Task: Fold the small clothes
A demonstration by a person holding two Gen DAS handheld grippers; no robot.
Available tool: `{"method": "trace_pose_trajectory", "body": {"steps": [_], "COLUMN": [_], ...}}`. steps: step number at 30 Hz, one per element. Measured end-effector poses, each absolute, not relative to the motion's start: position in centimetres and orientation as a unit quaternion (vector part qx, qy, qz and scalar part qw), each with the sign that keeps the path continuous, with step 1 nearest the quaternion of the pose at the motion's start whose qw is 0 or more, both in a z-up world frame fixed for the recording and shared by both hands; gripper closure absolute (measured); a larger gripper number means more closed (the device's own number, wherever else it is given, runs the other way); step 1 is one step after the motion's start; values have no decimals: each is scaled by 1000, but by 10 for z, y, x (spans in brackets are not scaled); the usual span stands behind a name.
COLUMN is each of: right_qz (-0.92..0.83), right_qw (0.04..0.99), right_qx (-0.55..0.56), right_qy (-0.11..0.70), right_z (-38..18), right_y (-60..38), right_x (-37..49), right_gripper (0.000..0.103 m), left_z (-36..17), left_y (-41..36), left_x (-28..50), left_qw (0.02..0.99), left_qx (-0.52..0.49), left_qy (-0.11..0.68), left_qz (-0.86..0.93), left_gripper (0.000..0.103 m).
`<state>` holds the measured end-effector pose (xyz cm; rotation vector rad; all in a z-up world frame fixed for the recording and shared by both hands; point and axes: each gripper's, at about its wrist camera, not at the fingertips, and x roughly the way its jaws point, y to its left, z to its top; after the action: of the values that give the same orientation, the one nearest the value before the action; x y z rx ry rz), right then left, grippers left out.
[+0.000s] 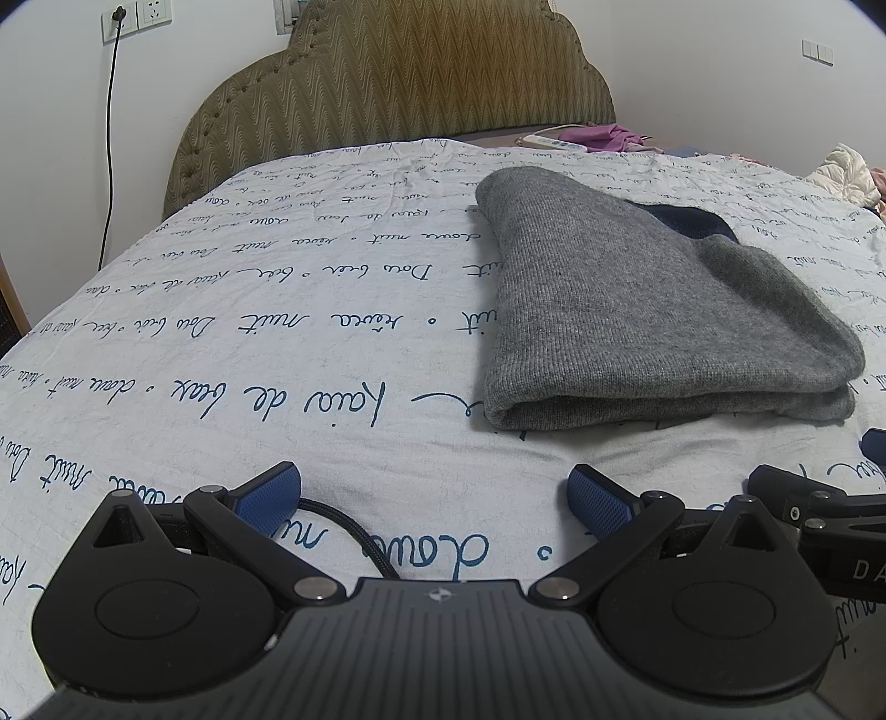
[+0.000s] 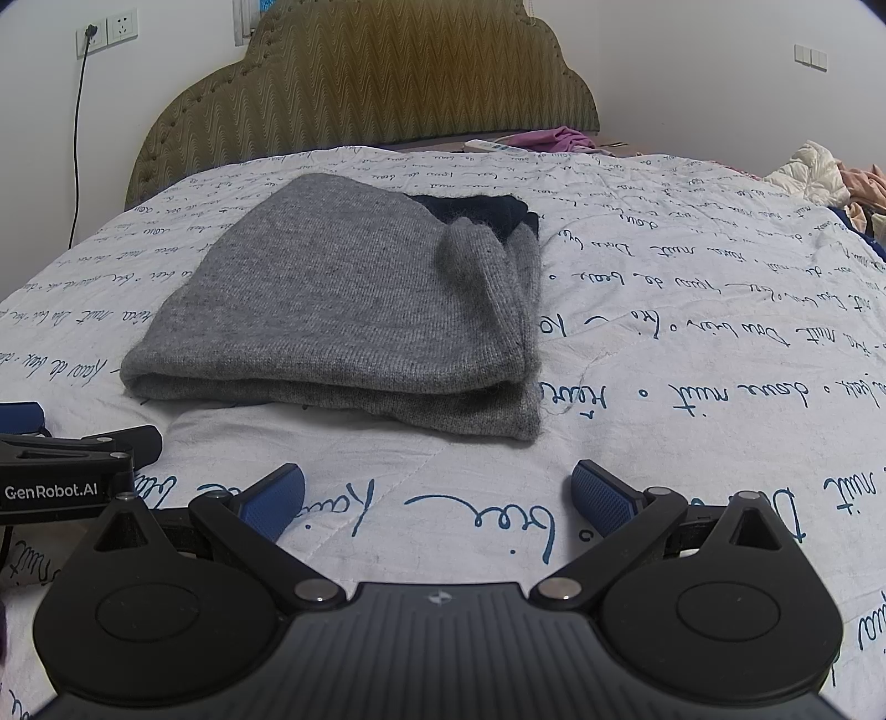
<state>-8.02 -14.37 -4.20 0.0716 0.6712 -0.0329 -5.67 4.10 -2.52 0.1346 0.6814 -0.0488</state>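
fingers (image 2: pixel 601 495) short of folded sweater (image 2: pixel 354 310)

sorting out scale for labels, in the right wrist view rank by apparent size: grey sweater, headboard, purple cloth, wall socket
1. headboard and grey sweater: alike in apparent area; the sweater is nearer, so unranked.
2. purple cloth, far off.
3. wall socket, smallest.

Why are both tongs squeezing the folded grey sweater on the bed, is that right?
Not quite. The grey sweater is folded on the bed, but neither pair of tongs is squeezing it. The right tongs are open over the quilt, short of the sweater, as the right wrist view shows. The left tongs are open too, in the left wrist view.
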Motion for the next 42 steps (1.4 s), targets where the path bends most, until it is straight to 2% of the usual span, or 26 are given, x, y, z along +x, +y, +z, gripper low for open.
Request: {"method": "trace_pose_trajectory", "body": {"steps": [32, 42], "right_qz": [-16, -20], "right_qw": [943, 940], "right_qx": [38, 55], "right_qy": [330, 337], "right_z": [-41, -26], "right_y": [-144, -148], "right_x": [-81, -89], "right_gripper": [0, 0], "left_z": [-22, -10], "left_y": [41, 40], "left_x": [-58, -65], "left_qw": [937, 936], "left_qx": [74, 79], "left_qy": [339, 341], "left_qz": [-33, -30], "left_gripper": [0, 0]}}
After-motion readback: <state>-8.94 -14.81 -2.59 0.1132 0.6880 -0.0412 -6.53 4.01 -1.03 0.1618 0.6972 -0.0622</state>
